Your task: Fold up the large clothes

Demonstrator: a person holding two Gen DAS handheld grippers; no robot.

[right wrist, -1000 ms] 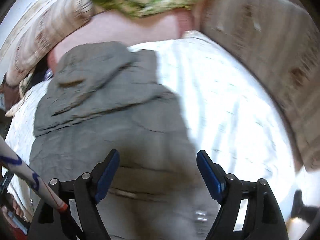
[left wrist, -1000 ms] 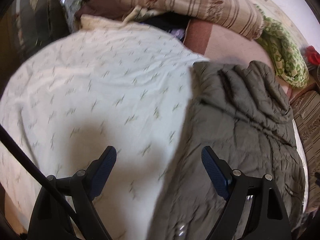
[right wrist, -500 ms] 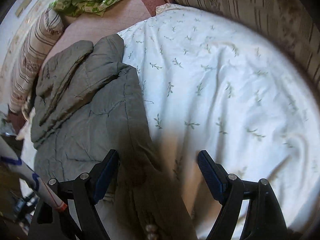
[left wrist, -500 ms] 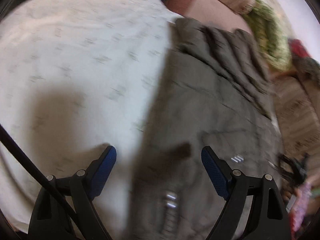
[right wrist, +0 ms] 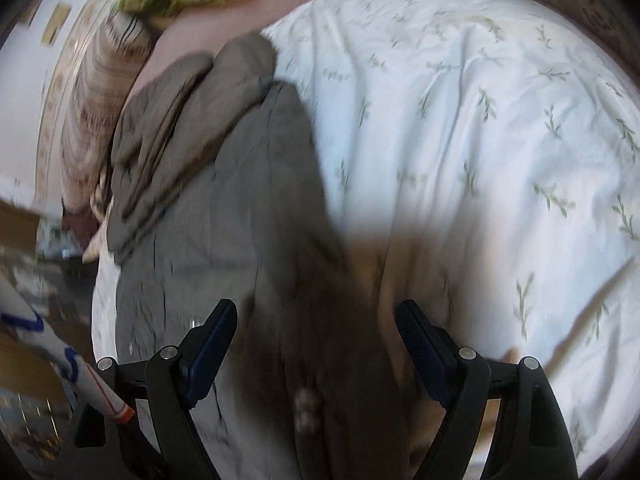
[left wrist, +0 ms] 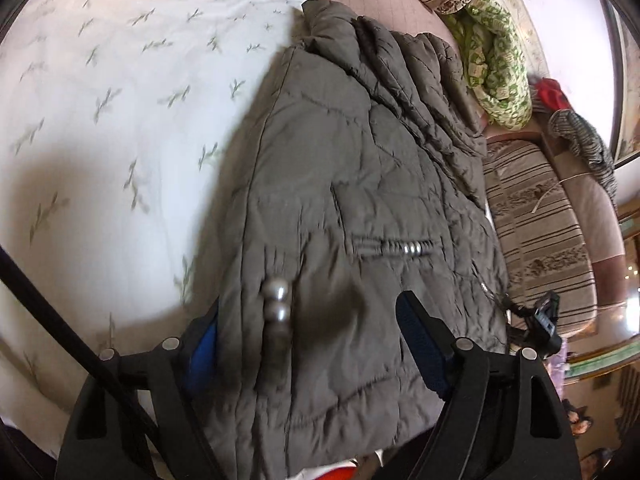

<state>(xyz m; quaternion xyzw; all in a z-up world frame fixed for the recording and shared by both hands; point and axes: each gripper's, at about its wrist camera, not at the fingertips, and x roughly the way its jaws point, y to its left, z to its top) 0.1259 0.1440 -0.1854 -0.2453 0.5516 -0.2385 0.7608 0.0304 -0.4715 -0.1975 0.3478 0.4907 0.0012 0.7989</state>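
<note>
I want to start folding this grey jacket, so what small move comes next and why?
Probably close the left gripper on the jacket edge: its hem already lies between the open fingers, which have just been closing. The right gripper hangs open over the opposite edge.

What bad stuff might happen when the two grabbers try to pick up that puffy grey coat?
1. The left gripper has been closing over the jacket hem, where the round metal snaps sit; a pad pinching a snap may slip.
2. The right gripper is open across the jacket's edge and the leaf-print sheet, so it might grab the sheet too.
3. The sleeve lies bunched, so a fold could trap creases.
</note>
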